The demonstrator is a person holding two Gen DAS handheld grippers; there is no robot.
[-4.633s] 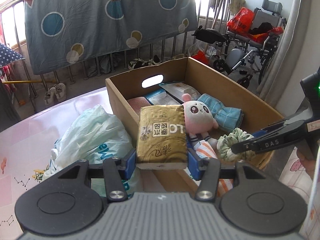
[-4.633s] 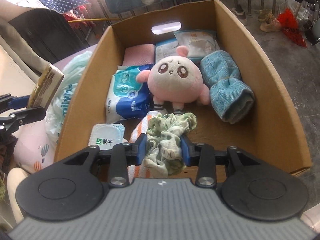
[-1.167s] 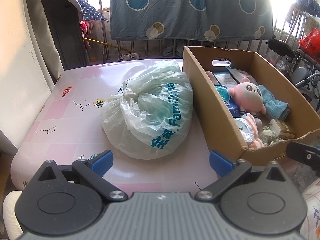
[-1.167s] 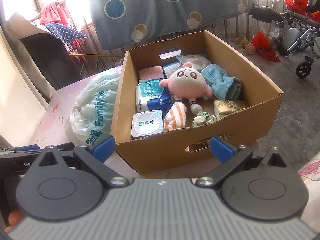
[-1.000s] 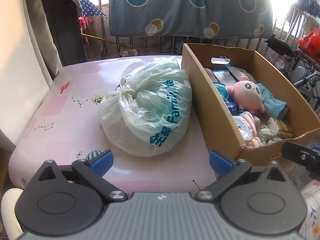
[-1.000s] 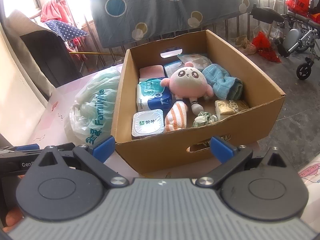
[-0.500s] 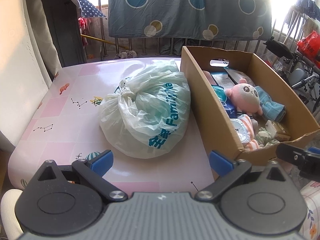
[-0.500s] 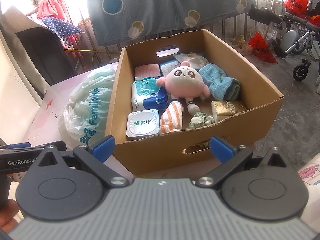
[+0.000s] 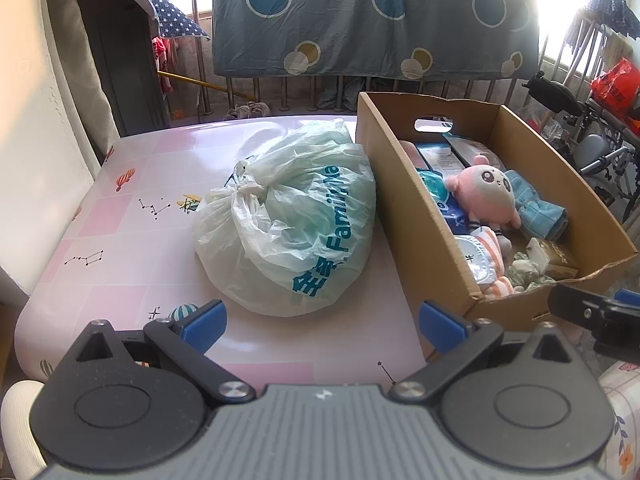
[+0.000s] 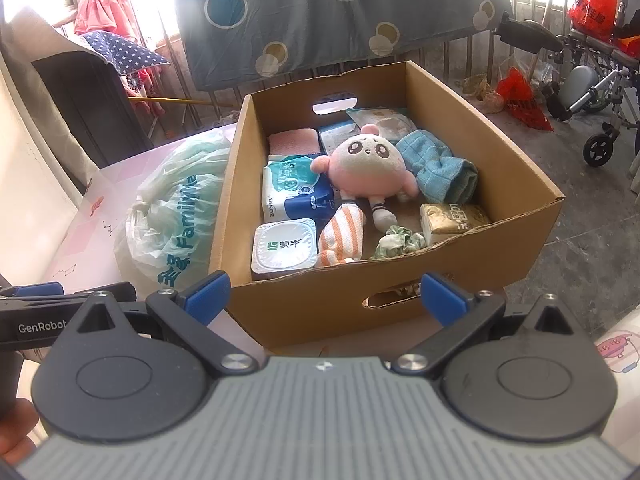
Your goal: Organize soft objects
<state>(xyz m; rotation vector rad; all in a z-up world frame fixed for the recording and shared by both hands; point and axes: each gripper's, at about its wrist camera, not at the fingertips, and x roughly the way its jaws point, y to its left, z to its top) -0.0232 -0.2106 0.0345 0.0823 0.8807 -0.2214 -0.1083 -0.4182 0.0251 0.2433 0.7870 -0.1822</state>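
A cardboard box [image 10: 516,196] stands on the pink table's right side and also shows in the left wrist view [image 9: 404,208]. Inside lie a pink plush toy [image 10: 366,170], a blue towel [image 10: 438,164], a gold tissue pack [image 10: 454,218], a green scrunchie [image 10: 398,240], a striped cloth [image 10: 342,236], a blue tissue pack [image 10: 294,188] and a yogurt tub [image 10: 284,248]. A tied plastic bag [image 9: 296,220] lies left of the box. My left gripper [image 9: 322,320] is open and empty, near the table's front edge. My right gripper [image 10: 324,296] is open and empty, in front of the box.
The pink table [image 9: 132,220] has a rounded front-left corner. A blue dotted sheet [image 9: 360,20] hangs on a railing behind. A wheelchair [image 10: 596,76] and red bags stand on the floor at the right. A dark cabinet [image 9: 120,72] stands at the back left.
Earlier my left gripper held the gold tissue pack and my right held the scrunchie; both now lie in the box. Both grippers have opened and drawn back; little has moved in the last second.
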